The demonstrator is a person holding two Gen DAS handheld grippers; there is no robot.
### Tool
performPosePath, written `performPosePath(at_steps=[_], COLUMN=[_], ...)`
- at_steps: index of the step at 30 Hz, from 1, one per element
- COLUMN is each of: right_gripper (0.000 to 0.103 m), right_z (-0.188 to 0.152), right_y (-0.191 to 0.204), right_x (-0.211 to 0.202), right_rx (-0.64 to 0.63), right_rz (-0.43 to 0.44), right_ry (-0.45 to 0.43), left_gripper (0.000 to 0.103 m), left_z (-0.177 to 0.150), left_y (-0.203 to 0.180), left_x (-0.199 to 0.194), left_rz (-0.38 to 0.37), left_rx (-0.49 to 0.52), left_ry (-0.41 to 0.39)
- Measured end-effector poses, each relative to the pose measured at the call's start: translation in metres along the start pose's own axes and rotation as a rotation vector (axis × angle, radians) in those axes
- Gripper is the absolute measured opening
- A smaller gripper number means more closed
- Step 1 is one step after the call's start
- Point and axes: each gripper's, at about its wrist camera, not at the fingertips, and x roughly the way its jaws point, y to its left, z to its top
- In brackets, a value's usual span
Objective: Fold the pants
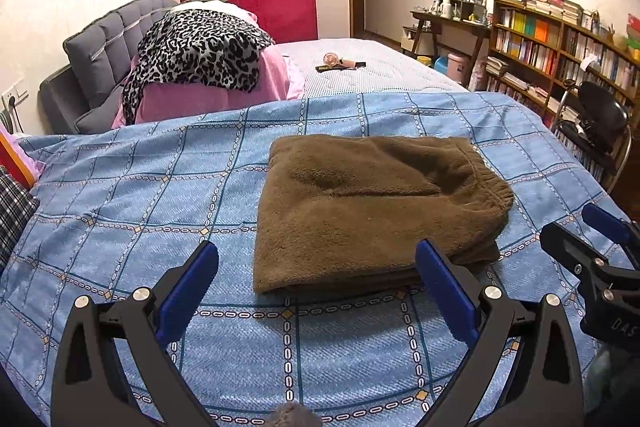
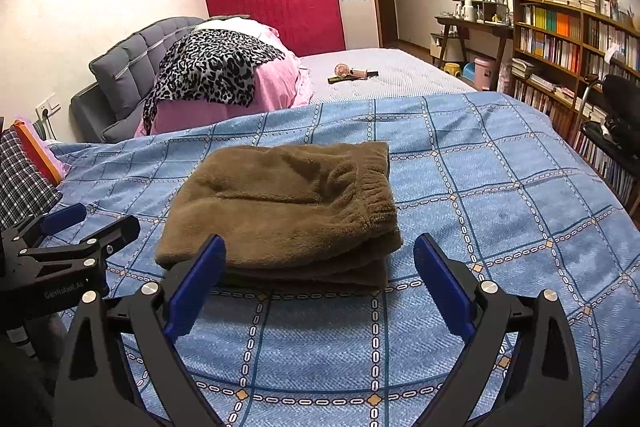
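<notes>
The brown fleece pants (image 1: 372,203) lie folded into a thick stack on the blue checked bedspread (image 1: 140,195), elastic waistband on the right side. They also show in the right wrist view (image 2: 288,203). My left gripper (image 1: 316,259) is open and empty, hovering just in front of the stack's near edge. My right gripper (image 2: 320,251) is open and empty, also just in front of the stack. The right gripper shows at the right edge of the left wrist view (image 1: 600,247); the left gripper shows at the left of the right wrist view (image 2: 72,231).
A pink duvet with a leopard-print cloth (image 1: 200,59) is heaped by the grey headboard (image 1: 108,39). A small fan and remote (image 1: 340,63) lie on the far mattress. A bookshelf (image 1: 560,43) and a chair (image 1: 596,131) stand to the right. Plaid fabric (image 2: 24,179) lies at left.
</notes>
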Motion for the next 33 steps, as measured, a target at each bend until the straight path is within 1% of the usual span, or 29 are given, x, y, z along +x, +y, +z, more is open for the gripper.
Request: performPosePath(at_steps=[6, 12, 14, 17, 20, 23, 29, 33], right_gripper=[0.097, 0.097, 0.097, 0.097, 0.097, 0.097, 0.097, 0.097], right_z=[-0.002, -0.007, -0.008, -0.011, -0.012, -0.016, -0.022, -0.023], right_y=[0.003, 0.007, 0.007, 0.007, 0.007, 0.007, 0.003, 0.002], right_x=[-0.006, -0.006, -0.005, -0.003, -0.002, 0.0, 0.004, 0.005], right_rx=[-0.007, -0.017, -0.016, -0.012, -0.013, -0.017, -0.005, -0.002], right_rz=[0.0, 0.0, -0.001, -0.004, -0.005, -0.006, -0.015, -0.016], right_ry=[-0.005, 0.008, 0.011, 0.018, 0.023, 0.03, 0.048, 0.049], left_gripper=[0.098, 0.098, 0.098, 0.098, 0.098, 0.098, 0.098, 0.098], left_z=[-0.003, -0.005, -0.006, -0.008, -0.009, -0.01, -0.015, -0.019], left_y=[-0.006, -0.011, -0.013, -0.016, -0.018, -0.019, -0.02, -0.022], left_x=[-0.003, -0.007, -0.009, -0.014, -0.015, -0.013, -0.003, -0.001], left_rz=[0.007, 0.018, 0.012, 0.028, 0.03, 0.03, 0.018, 0.018], left_rx=[0.018, 0.041, 0.052, 0.07, 0.084, 0.081, 0.074, 0.076], left_ry=[0.008, 0.004, -0.007, -0.034, -0.044, -0.037, 0.011, 0.019])
